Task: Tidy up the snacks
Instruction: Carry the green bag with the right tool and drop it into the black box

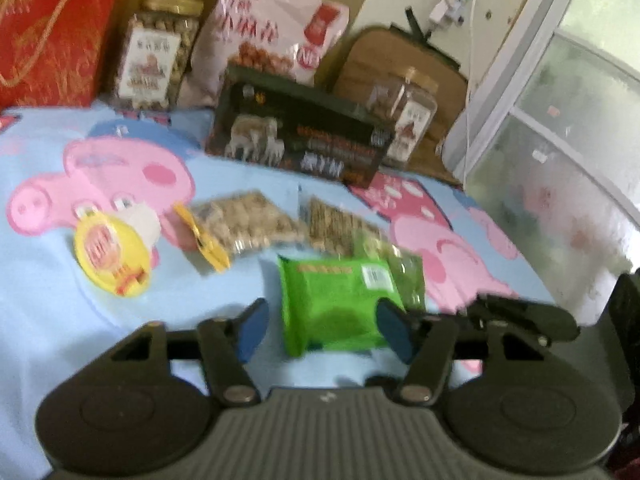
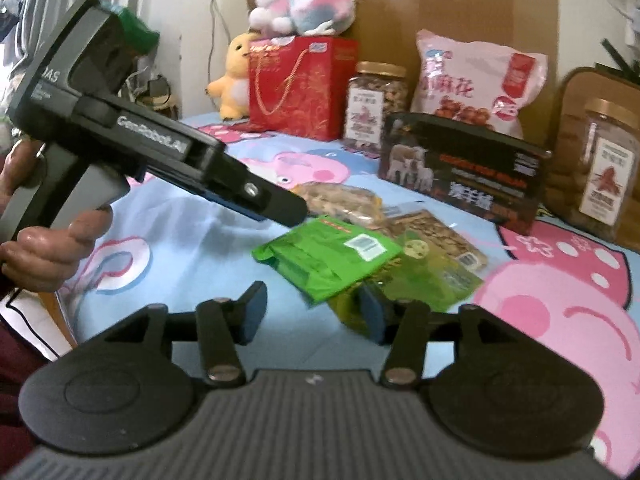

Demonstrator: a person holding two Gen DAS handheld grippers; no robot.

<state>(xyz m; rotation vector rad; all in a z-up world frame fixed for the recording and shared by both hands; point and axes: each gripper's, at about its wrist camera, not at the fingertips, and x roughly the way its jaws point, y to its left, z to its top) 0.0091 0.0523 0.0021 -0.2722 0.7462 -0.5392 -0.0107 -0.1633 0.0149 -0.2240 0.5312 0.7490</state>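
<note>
The green snack packet point(image 1: 336, 304), lying on the sheet in front of the black box point(image 1: 298, 132), looks light, soft and slippery, best pinched at a crimped edge; both the left gripper point(image 1: 320, 326) and right gripper point(image 2: 310, 312) stand spread, holding nothing.

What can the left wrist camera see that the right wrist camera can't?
Only the left wrist view shows the yellow lid and a window. Only the right wrist view shows the plush toys, the yellow chick toy and a hand holding the left tongs. Both show the green packet, black box and red gift bag.
</note>
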